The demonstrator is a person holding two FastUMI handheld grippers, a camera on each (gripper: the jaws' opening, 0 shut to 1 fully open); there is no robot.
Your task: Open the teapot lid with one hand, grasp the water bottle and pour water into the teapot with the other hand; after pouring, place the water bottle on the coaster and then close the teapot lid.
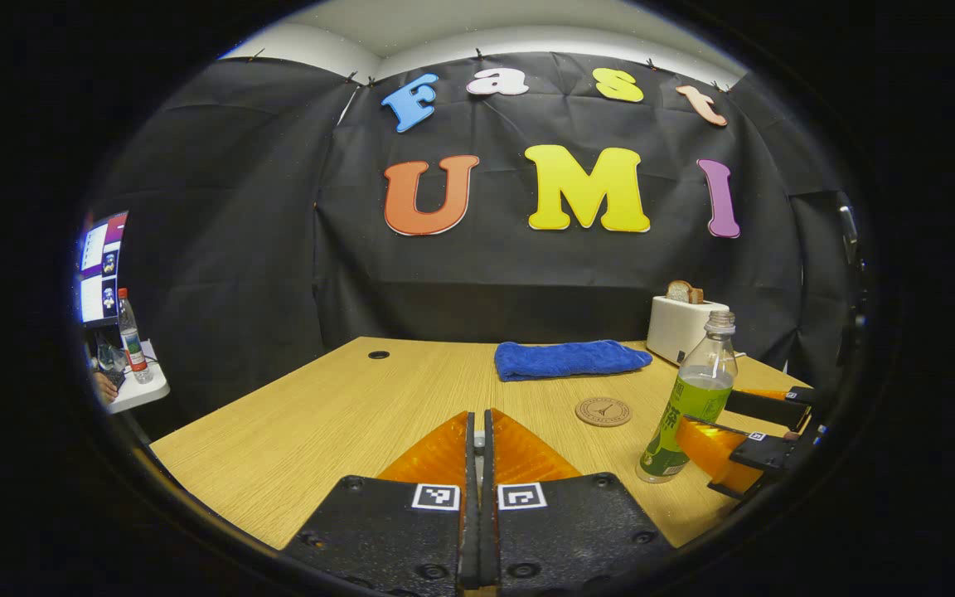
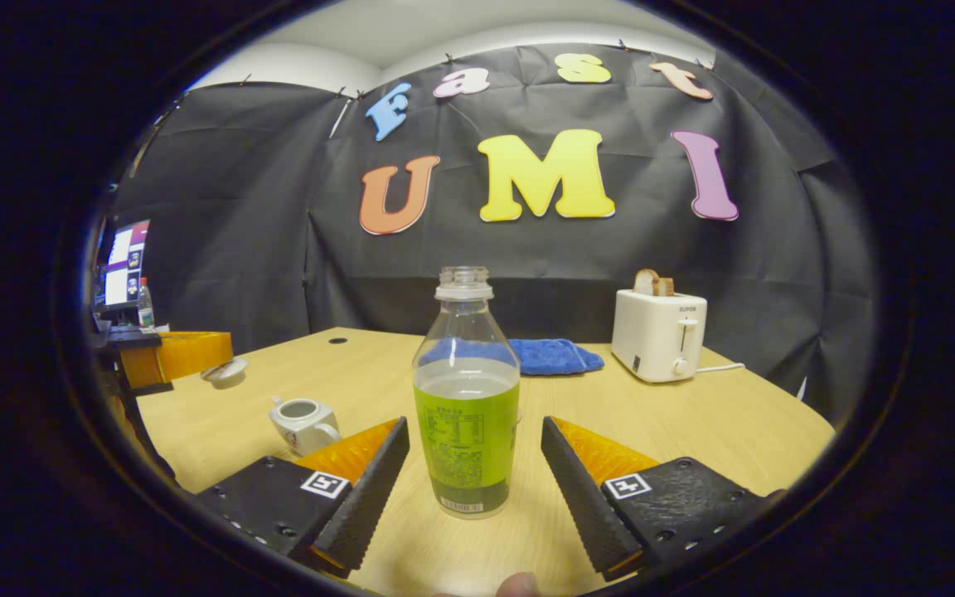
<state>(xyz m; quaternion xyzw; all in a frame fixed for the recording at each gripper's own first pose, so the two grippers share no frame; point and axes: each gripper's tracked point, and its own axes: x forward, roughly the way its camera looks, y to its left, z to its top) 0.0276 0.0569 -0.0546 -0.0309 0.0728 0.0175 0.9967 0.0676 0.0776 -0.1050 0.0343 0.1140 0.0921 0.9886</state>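
left gripper view: the left gripper (image 1: pixel 478 464) has its two fingers pressed flat together with no gap to be seen; whether something thin sits between the tips i cannot tell. it hangs low over the wooden table (image 1: pixel 320 414). ahead to the right the water bottle (image 1: pixel 693 398) stands upright, capless and part full, near the table's right edge, with the right gripper (image 1: pixel 747 431) reaching in around its lower half, one finger on each side. the round coaster (image 1: pixel 603 411) lies flat just left of the bottle, bare, so the set-down spot is ready and close. farther back lie a folded blue towel (image 1: pixel 569 359) and a white toaster (image 1: pixel 681 327) with bread in its slot.

right gripper view: the right gripper (image 2: pixel 473 464) is spread wide, its fingers on either side of the water bottle (image 2: pixel 467 414) and clear of it, so the squeeze is not yet made. the teapot (image 2: pixel 305 423) sits to the left with its mouth uncovered; the lid (image 2: pixel 225 373) shows farther left at the tip of the left gripper (image 2: pixel 187 355), seemingly held off so the pour has a free opening. black cloth walls the booth, and a monitor (image 2: pixel 125 261) glows at far left.
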